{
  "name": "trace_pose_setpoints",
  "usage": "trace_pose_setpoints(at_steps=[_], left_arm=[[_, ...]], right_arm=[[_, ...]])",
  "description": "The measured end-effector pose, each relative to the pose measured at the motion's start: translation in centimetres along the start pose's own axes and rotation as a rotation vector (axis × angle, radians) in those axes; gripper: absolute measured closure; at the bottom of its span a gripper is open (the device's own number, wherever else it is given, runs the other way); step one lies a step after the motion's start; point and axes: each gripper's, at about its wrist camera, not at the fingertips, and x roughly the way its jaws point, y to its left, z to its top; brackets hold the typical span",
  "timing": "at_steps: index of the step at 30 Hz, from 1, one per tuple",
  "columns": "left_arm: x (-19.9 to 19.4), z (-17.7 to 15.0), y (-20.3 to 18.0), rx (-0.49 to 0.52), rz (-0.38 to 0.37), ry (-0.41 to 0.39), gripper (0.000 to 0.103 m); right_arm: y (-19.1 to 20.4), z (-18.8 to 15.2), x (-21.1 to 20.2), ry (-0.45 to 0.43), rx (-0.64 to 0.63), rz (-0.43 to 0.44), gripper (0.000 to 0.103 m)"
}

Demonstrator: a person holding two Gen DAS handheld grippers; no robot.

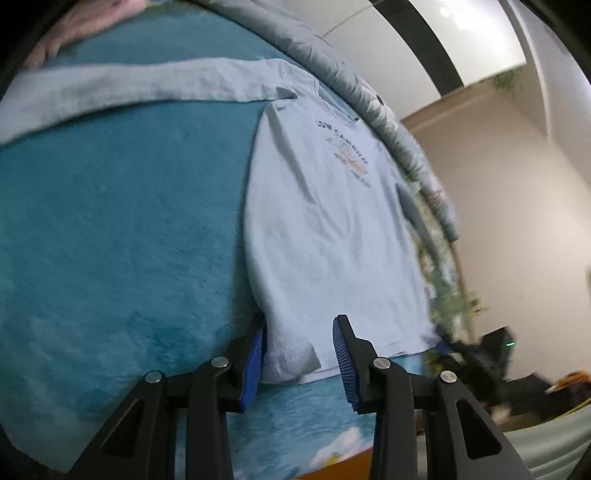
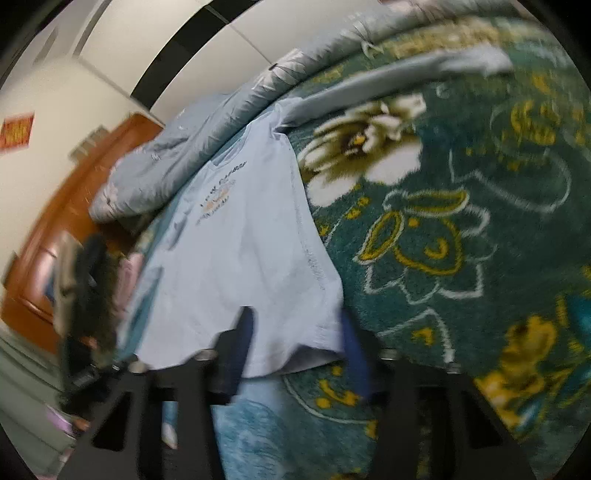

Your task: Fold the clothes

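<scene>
Here, shirt hem corners between both parted tongs, left and right, ungripped.

Motion blur smears the right gripper, hiding how its jaws stand around the shirt's hem.

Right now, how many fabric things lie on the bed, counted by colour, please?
Light blue: 1, the T-shirt
Teal: 1, the patterned blanket under it
Grey: 1, the rumpled quilt along the far edge
Pink: 1, a cloth at the far corner
Total: 4
</scene>
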Motion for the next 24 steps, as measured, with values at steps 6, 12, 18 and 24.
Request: trace_pose_setpoints(at_steps=[6, 12, 18, 24], left_arm=[[0.3, -0.2, 0.5, -0.050, 0.021, -0.018, 0.097], [-0.1, -1.2, -0.6, 0.012, 0.071, -0.039, 0.098], [0.6, -1.8, -1.1, 0.057, 0.113, -0.024, 0.098], [-1.0, -1.7, -2.6, 0.195, 0.106, -0.029, 0.086]], right_arm=[[-0.5, 0.1, 0.9, 0.021, 0.073, 0.046, 0.095], [-0.1, -0.1, -0.6, -0.008, 0.055, -0.014, 0.098], [-0.9, -0.4, -1.0, 0.003, 0.054, -0.047, 0.098], [-0.1, 0.2, -1.3, -0.009, 0.002, -0.038, 0.093]])
